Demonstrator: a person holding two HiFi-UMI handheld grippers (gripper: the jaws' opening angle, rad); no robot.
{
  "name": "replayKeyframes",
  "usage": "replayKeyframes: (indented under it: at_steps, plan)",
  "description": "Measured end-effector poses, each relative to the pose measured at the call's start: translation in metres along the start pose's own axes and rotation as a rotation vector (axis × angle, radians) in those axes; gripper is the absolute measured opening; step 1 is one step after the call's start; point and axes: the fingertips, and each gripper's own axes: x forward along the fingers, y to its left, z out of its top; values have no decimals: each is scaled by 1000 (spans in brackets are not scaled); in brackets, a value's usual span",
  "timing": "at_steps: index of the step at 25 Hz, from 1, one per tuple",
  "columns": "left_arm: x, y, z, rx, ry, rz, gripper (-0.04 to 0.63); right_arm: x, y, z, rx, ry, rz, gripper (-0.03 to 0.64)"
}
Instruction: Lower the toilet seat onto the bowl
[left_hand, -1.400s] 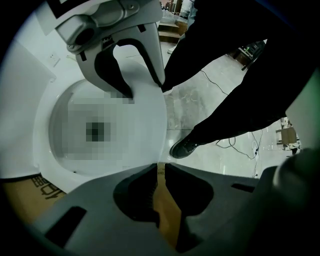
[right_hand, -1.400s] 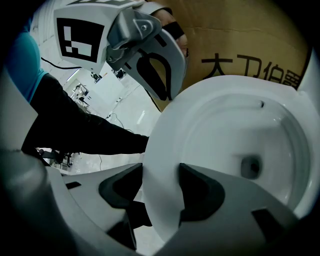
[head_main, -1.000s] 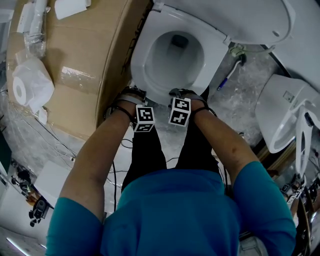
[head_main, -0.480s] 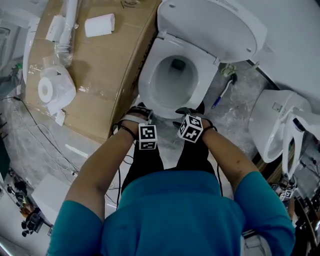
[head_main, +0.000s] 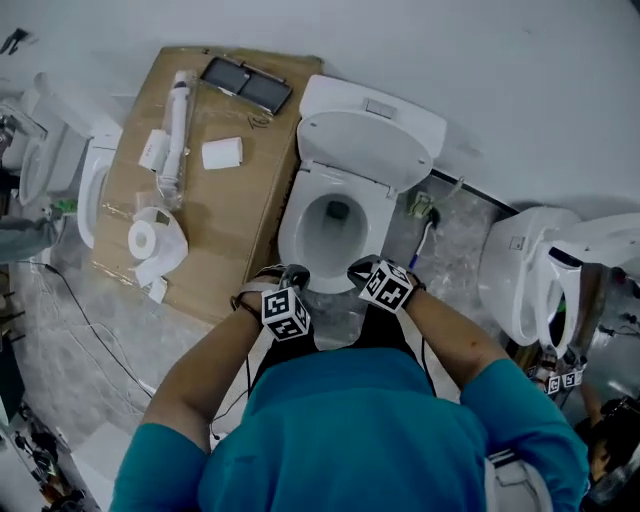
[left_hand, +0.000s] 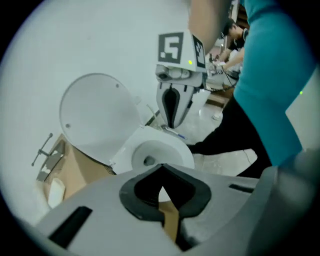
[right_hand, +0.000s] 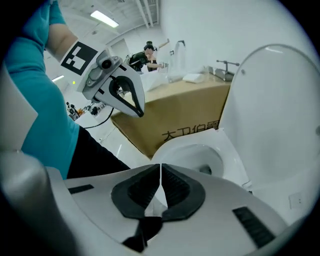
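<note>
Near the front rim of the toilet, the left claw (left_hand: 161, 175) and the right claw (right_hand: 160, 174) are both clenched. Their pads have just been closing, with nothing between them, and neither claw touches anything. I count two claws, one cardboard box (head_main: 225, 200) beside the toilet, one paper roll (head_main: 143, 240) on that box, and a second toilet (head_main: 530, 275) at the right. The toilet seat (head_main: 295, 225) lies flat on the bowl (head_main: 335, 220), just ahead of both claws and below them. The lid (head_main: 365, 140) stands raised behind it.
</note>
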Motion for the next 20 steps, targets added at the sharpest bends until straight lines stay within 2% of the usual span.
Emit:
replayKeyframes:
  at_steps: [6,10,14,20]
  plan:
    - [-105,54,57,-333,-287,65,3,-98,-9,52,130,-139,-76,1]
    - [-176,89,75,-493,-428,105,3,-151,-14,86,233,-244,-125,0]
    - [-235,113,77,-583,-547,125,3,-191,-10,116,295,-330,-154,0]
    - [-329,144,77,-564,-698,176,3,-250,-3,188,330,-505,-226,-2]
